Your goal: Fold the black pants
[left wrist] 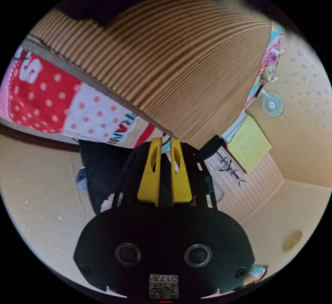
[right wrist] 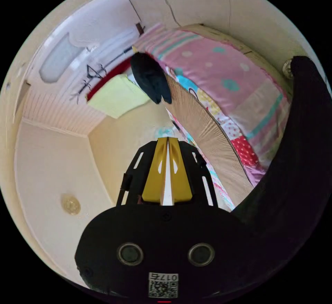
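Beside the striped mat point(left wrist: 180, 65), black pants point(left wrist: 97, 169), orientation unclear.

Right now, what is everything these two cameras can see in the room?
Black pants: one, black, hanging beside the left gripper.
Striped mat: one, tan, on the bed.
Dotted bedding: one, red and white, along the mat's edge.
Pink quilt: one, pink with teal dots, beyond the mat.
Yellow cloth: one, pale yellow, against the far wall.
Fan: one, white, near the wall.
Left gripper: yellow jaws, nearly closed.
Right gripper: yellow jaws, tips together.
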